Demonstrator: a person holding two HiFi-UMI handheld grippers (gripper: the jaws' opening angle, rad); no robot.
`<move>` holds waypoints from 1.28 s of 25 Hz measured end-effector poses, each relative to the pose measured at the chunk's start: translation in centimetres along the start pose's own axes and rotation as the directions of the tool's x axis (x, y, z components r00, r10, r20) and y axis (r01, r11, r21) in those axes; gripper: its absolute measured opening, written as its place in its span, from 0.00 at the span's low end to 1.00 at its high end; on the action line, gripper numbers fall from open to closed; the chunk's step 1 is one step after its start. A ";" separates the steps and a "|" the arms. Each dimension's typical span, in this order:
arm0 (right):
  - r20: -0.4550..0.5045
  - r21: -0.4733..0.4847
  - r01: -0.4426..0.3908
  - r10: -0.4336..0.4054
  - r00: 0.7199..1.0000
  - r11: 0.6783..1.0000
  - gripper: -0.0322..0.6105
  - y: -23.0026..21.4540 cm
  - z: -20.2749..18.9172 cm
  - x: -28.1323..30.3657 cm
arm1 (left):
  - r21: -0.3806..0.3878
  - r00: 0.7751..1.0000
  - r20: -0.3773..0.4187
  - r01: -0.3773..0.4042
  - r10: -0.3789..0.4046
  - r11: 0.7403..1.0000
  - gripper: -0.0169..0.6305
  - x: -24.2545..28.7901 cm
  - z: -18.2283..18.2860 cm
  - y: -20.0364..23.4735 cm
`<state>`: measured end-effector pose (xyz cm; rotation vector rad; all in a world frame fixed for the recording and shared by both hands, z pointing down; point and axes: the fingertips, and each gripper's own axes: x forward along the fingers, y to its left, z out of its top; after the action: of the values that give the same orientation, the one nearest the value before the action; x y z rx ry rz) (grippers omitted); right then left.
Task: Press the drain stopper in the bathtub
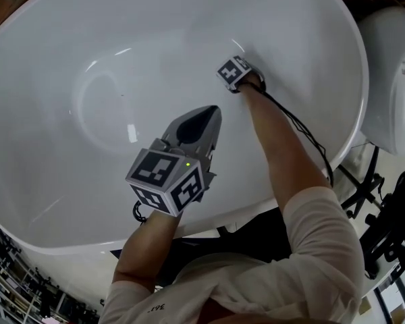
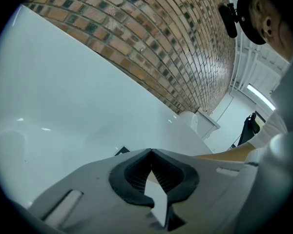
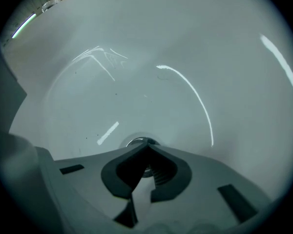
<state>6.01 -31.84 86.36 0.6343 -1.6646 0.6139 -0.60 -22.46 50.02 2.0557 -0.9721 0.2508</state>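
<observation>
Glossy smooth bathtub [image 1: 54,147], shiny metal drain stopper [image 3: 134,141] (half hidden)

Tub [image 1: 54,201]: basin wide open, smooth walls all round. Stopper [image 3: 135,142]: approach taken by right gripper [image 3: 147,146], tips together just over it. Left gripper [image 1: 211,111] hangs above mid-basin.

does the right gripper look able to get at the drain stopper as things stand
Likely yes: the right gripper, jaws together, has its tips right by the drain stopper on the bathtub floor, and nothing shows between them. The left gripper is well apart from it.
</observation>
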 end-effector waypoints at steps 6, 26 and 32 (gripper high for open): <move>-0.041 -0.053 0.069 -0.071 0.997 0.996 0.05 0.2 0.3 -0.1 | -0.026 1.000 0.011 0.016 -0.016 1.000 0.03 -0.5 0.4 -0.5; 0.012 0.219 -0.106 0.106 0.994 0.970 0.05 -0.3 -1.7 -0.6 | -0.056 1.000 0.018 0.001 0.000 0.998 0.03 -0.7 0.8 0.1; -0.027 0.071 -0.002 0.004 1.000 0.997 0.06 0.8 -1.2 -0.1 | -0.066 1.000 0.013 0.005 -0.004 0.998 0.03 -0.7 0.6 -0.3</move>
<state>6.33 -30.43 86.46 0.6720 -1.6248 0.6831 -0.99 -22.44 49.08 2.0014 -0.9707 0.2007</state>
